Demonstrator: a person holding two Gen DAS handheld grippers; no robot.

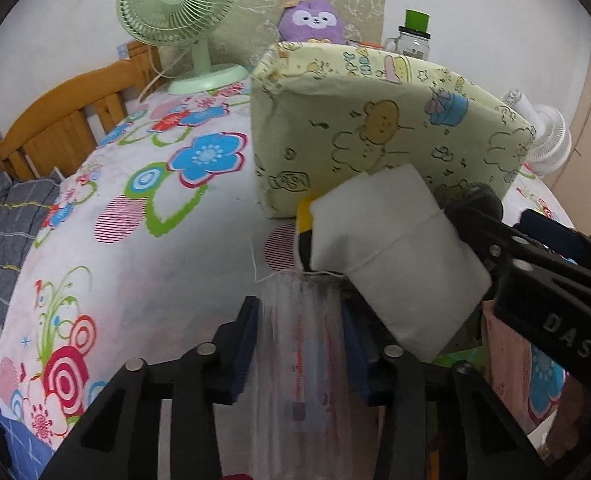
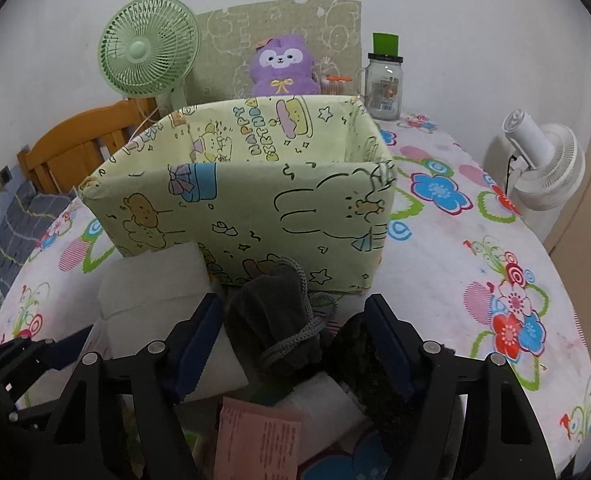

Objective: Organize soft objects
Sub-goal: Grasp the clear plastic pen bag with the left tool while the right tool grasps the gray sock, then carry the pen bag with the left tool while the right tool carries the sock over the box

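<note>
Clenched on a sheer white cloth point(image 1: 299, 344), the left gripper point(image 1: 301, 344) has both blue pads pressed against the fabric, which bunches between them and runs lengthwise from six o'clock up toward twelve, its frayed top edge just past the fingertips. Just beyond, at about one o'clock, a folded white towel point(image 1: 395, 256) lies tilted, long axis running from eleven o'clock down to five, with a yellow-and-black item point(image 1: 304, 216) peeking from under its left edge. From three o'clock the right gripper point(image 2: 295, 336) reaches into the left wrist view beside the towel. Its jaws stand apart in its own view, with a dark grey drawstring pouch point(image 2: 273, 320) between them; the pouch's long axis runs from twelve down toward six, cord looped over it, and the pads do not appear to press on it. Another dark bundle point(image 2: 359, 344) sits against the inner face of the right finger. A pink printed paper point(image 2: 255, 436) lies below, near six o'clock. Directly ahead at twelve o'clock stands an open pale green cartoon-print box point(image 2: 295, 208) on the flowered bedsheet point(image 2: 455, 280). Behind it are a purple plush toy point(image 2: 281, 66), a green desk fan point(image 2: 147, 54) at eleven o'clock, a glass jar point(image 2: 383, 84) at one o'clock, and a white fan point(image 2: 543, 164) at three o'clock.
</note>
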